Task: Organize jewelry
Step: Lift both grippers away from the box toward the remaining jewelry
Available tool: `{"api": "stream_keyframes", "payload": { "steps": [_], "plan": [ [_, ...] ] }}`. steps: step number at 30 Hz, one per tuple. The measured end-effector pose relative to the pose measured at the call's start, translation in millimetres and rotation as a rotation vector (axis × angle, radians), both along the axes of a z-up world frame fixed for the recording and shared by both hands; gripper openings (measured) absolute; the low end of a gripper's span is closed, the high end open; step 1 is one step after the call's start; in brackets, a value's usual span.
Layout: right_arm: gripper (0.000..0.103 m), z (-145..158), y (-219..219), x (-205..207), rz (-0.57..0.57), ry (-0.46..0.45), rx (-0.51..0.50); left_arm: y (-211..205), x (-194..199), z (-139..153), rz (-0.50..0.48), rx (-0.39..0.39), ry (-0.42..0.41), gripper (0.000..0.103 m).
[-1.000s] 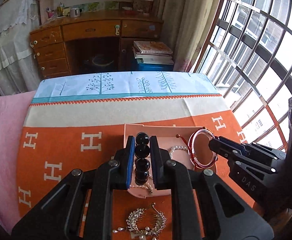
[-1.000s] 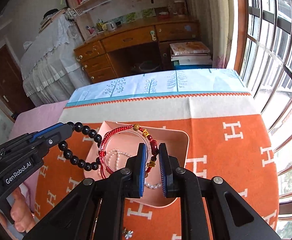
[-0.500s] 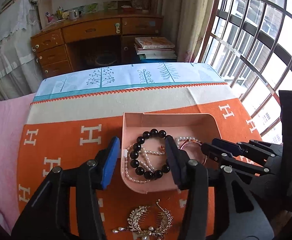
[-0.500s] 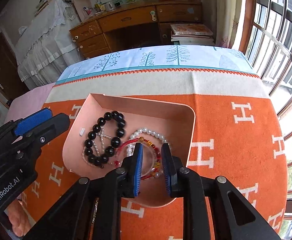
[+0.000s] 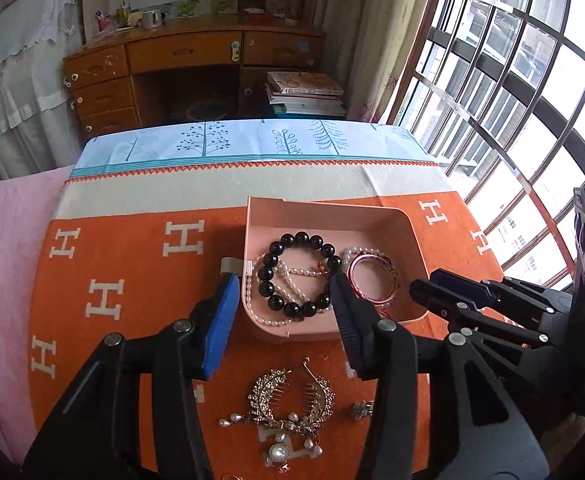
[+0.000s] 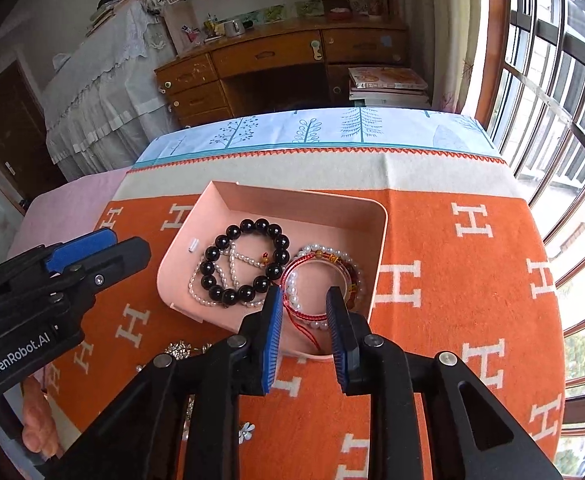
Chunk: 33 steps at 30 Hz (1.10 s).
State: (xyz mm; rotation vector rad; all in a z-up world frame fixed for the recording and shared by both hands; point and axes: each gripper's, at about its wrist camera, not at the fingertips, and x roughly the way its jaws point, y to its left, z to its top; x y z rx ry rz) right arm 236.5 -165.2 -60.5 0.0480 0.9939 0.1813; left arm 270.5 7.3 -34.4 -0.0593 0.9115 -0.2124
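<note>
1. We held the left tongs (image 5: 284, 312) spread wide with nothing between the blue pads, above the near-left corner of the pink tray (image 5: 328, 216).
2. We held the right tongs (image 6: 304, 320) parted too, gripping nothing, over the tray's near-right part (image 6: 300, 200); the gap was narrower than on the left.
3. The tray sat on the orange H-patterned cloth (image 5: 132, 264) covering the table, roughly mid-table.
4. The black bead bracelet (image 5: 300, 276) lay flat in the tray's left half, on top of a pearl strand (image 5: 288, 276) that crossed under it.
5. In the right wrist view the same black bead bracelet (image 6: 248, 264) lay clear of both pads.
6. The red cord bracelet (image 6: 324, 280) lay in the tray's right half, just beside the black one, with a second ring of pearls (image 6: 312, 248) around and under it; its red cord tail ran toward the near wall of the tray.
7. Outside the tray, on the cloth near us, lay a gold hair comb with pearl drops (image 5: 288, 412). A small flower-shaped piece (image 5: 362, 408) lay just right of it.
8. A small silver flower piece (image 6: 245, 430) showed on the cloth below the right tongs.
9. Far side: a blue tree-print cloth strip (image 5: 244, 140), then a wooden desk (image 5: 184, 64) and stacked books (image 5: 304, 92). Window bars on the right.
</note>
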Motion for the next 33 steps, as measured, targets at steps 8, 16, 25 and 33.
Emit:
{"api": "stream_keyframes", "payload": {
  "steps": [8, 16, 25, 33],
  "plan": [
    [0.023, 20.4, -4.9, -28.9, 0.011, -0.033, 0.031, -0.4, -26.9, 19.0, -0.005, -0.008, -0.012, 0.045],
    [0.023, 39.7, -14.8, -63.2, 0.022, -0.065, 0.054, 2.1, -56.3, 32.6, 0.033, 0.014, -0.042, 0.045],
    [0.035, 56.5, -25.8, -96.0, 0.026, -0.101, 0.065, 14.7, -85.8, 45.4, 0.046, 0.104, -0.084, 0.045],
    [0.036, 67.5, -32.0, -117.7, 0.048, -0.123, 0.082, 20.0, -108.9, 48.1, 0.027, 0.148, -0.101, 0.045]
  ]
}}
